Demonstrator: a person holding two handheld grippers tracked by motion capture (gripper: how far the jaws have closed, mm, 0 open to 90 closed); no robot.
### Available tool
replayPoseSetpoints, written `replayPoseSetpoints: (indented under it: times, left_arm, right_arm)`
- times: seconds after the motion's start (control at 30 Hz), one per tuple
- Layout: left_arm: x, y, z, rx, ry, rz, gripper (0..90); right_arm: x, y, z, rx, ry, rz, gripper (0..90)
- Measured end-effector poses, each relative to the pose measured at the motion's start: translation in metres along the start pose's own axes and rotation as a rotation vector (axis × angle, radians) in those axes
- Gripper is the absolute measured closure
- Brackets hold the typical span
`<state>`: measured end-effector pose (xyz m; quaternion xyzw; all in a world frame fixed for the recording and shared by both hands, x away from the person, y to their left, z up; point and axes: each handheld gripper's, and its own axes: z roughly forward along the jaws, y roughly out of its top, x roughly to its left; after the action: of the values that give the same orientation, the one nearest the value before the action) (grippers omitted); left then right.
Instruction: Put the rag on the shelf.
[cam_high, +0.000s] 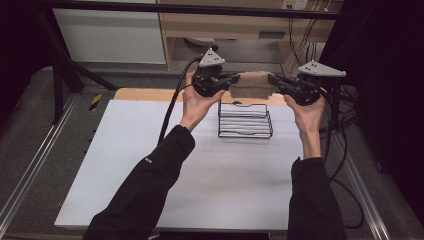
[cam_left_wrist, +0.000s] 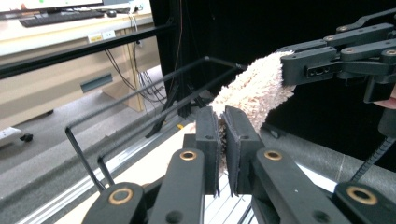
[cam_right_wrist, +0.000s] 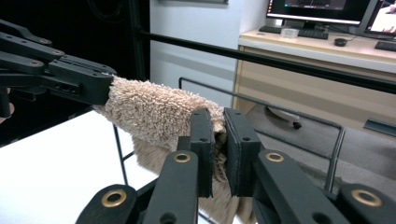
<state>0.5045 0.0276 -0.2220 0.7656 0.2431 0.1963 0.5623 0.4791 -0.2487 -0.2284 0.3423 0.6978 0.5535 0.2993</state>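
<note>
I see the bench (cam_high: 165, 170) with a pale, bluish-white top and a bare wooden strip along its far edge. A black wire rack (cam_high: 245, 120) stands on it near that edge, right of the middle, open side up.

both arms raised forward, left gripper (cam_high: 235, 81) and right gripper (cam_high: 272, 80) fingers clamped, facing inward

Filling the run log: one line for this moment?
left hand-held gripper: shut on towel | right hand-held gripper: shut on towel | towel: above wire rack
</note>
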Motion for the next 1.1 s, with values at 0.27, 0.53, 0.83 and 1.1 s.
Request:
replayPoseSetpoints:
  times: [0.27, 0.53, 0.83, 1.1]
  left_arm:
    - [-0.004, -0.009, 0.000, 0.035, -0.008, 0.002, 83.1]
    - [-0.005, -0.011, -0.004, 0.044, -0.019, 0.000, 80.5]
    - [-0.002, 0.011, -0.010, 0.018, -0.033, -0.035, 80.6]
    - [-0.007, 0.001, 0.007, 0.133, -0.054, -0.039, 89.7]
  right_arm:
    - [0.003, -0.009, -0.003, 0.035, 0.023, 0.002, 82.4]
    - [0.005, -0.015, -0.003, 0.050, 0.028, -0.002, 82.5]
    - [0.006, -0.021, -0.001, 0.059, 0.037, -0.021, 82.5]
    - [0.006, -0.025, -0.001, 0.069, 0.046, -0.034, 80.9]
